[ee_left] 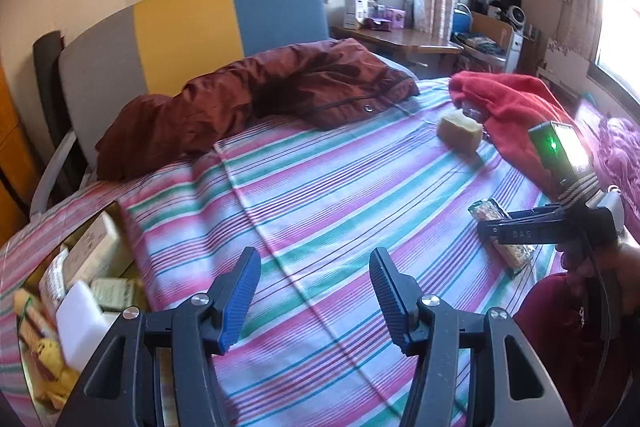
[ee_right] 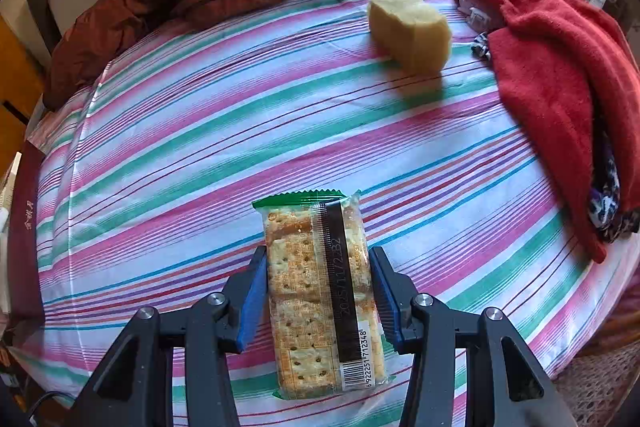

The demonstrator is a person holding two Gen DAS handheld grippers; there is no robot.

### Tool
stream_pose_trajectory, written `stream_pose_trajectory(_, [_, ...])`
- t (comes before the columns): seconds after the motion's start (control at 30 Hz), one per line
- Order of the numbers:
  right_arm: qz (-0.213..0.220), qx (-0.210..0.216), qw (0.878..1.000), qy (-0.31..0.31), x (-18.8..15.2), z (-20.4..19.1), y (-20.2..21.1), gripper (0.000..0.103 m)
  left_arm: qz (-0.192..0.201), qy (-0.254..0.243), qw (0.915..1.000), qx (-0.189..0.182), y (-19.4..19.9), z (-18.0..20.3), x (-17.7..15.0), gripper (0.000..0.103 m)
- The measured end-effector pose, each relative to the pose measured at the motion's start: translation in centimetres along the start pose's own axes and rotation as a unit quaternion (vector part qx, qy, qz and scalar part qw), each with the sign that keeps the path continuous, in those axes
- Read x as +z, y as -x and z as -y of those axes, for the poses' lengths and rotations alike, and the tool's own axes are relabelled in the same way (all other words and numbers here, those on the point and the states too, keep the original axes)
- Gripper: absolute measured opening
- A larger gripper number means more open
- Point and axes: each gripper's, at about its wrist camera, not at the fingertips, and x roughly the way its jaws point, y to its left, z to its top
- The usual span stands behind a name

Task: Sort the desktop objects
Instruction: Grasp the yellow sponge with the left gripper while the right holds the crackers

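Note:
A clear cracker packet (ee_right: 320, 291) with green ends lies on the striped cloth. My right gripper (ee_right: 319, 287) has its blue pads against both long sides of the packet, shut on it; it also shows in the left wrist view (ee_left: 500, 233) over the packet (ee_left: 486, 211). A yellow sponge block (ee_right: 410, 29) lies farther back on the cloth, also seen in the left wrist view (ee_left: 459, 133). My left gripper (ee_left: 316, 291) is open and empty above the cloth, right of a box (ee_left: 116, 211) holding several packets and a white block (ee_left: 82, 323).
A brown-red jacket (ee_left: 256, 95) lies along the far edge. A red towel (ee_right: 560, 59) covers the right side with patterned fabric under it. A dark red item (ee_right: 26, 227) lies at the left edge. A chair back (ee_left: 184, 31) stands behind.

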Motion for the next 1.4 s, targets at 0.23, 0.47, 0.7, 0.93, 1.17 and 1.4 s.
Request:
stream_pose_trajectory(0.23, [0.015, -0.01, 0.999, -0.028, 0.1, 2.0, 0.3, 0.049, -0.009, -0.033, 0.9993, -0.017, -2.2, 3.1, 1.8, 0.057])
stream_pose_trajectory(0.47, [0.035, 0.004, 0.998, -0.058, 1.6, 2.9, -0.2, 0.049, -0.023, -0.057, 0.9973, -0.04, -4.6, 6.0, 3.5, 0.057])
stream_pose_trajectory(0.7, [0.05, 0.017, 0.994, -0.093, 2.0, 4.0, 0.0, 0.049, -0.034, -0.071, 0.995, -0.062, -7.0, 8.4, 5.4, 0.057])
stream_pose_trajectory(0.93, [0.036, 0.005, 0.995, -0.095, 2.3, 4.2, -0.8, 0.049, -0.044, -0.085, 0.9931, -0.068, -9.8, 10.3, 7.6, 0.057])
stream_pose_trajectory(1.17, [0.017, 0.013, 0.993, -0.115, 2.2, 5.0, -1.6, 0.049, -0.053, -0.099, 0.9911, -0.071, -12.2, 12.1, 9.0, 0.057])
stream_pose_trajectory(1.4, [0.01, 0.03, 0.99, -0.137, 2.0, 5.7, -2.0, 0.049, -0.089, -0.088, 0.9863, -0.107, -15.6, 14.0, 10.5, 0.057])
